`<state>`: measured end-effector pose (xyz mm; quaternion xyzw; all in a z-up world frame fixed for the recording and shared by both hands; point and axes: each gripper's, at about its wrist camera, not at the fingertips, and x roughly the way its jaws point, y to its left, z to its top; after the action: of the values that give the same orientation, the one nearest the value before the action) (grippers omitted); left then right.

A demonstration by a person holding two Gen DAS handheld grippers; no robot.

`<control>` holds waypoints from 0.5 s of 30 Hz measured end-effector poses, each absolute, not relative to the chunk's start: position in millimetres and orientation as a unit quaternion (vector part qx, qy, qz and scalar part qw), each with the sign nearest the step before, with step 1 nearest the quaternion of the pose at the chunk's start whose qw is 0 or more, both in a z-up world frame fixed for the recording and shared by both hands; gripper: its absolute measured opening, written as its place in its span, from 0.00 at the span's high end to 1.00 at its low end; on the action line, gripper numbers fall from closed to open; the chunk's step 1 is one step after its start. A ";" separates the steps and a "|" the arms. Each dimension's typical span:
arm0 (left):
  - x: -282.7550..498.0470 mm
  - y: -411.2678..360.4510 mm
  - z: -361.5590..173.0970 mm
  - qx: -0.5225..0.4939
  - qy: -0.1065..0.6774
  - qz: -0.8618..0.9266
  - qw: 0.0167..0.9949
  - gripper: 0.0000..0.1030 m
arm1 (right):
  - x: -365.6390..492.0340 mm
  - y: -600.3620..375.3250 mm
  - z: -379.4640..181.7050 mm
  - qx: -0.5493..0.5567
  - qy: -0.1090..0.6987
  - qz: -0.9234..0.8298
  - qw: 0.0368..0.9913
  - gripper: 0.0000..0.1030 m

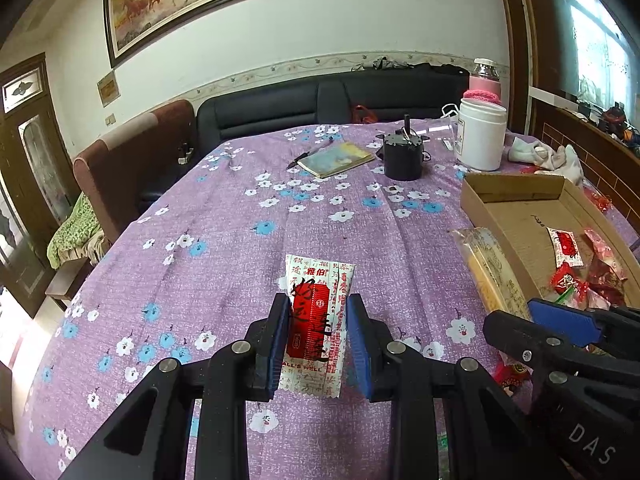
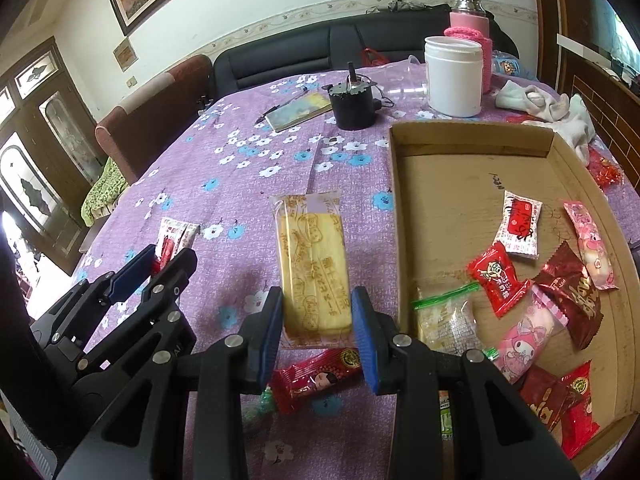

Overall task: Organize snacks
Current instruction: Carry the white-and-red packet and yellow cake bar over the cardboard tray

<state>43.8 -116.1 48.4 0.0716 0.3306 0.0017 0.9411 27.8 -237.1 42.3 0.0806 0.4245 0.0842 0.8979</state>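
Note:
My left gripper (image 1: 319, 304) is shut on a white and red snack packet (image 1: 316, 320), which it holds above the purple flowered tablecloth (image 1: 240, 240). In the right wrist view the left gripper (image 2: 170, 258) shows at the left with that packet (image 2: 176, 236). My right gripper (image 2: 317, 296) is shut on a long clear-wrapped yellow cake (image 2: 312, 256), just left of the open cardboard box (image 2: 394, 200). Several wrapped snacks lie in the box, among them a red candy (image 2: 498, 276) and a pink bunny packet (image 2: 524, 340).
A red snack packet (image 2: 316, 378) lies on the cloth under the right gripper. Farther back stand a white jar (image 2: 454, 76), a black motor (image 2: 354, 104), a notebook (image 2: 296, 110) and a pink bottle (image 2: 468, 20). White cloth (image 2: 552, 108) lies by the box's far corner.

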 end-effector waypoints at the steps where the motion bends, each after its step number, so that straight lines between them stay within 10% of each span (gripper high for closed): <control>1: 43.4 -116.4 48.8 0.073 0.328 0.004 0.942 0.70 | 27.6 -237.4 42.8 0.081 0.424 0.083 0.898 0.68; 15: 39.2 -110.5 55.4 0.071 0.309 0.020 0.948 0.70 | 9.6 -245.2 62.1 0.084 0.403 0.072 0.909 0.68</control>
<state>39.2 -110.5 55.4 0.0711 0.3086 0.0196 0.9483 9.6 -245.2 62.1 0.0844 0.4027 0.0723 0.9086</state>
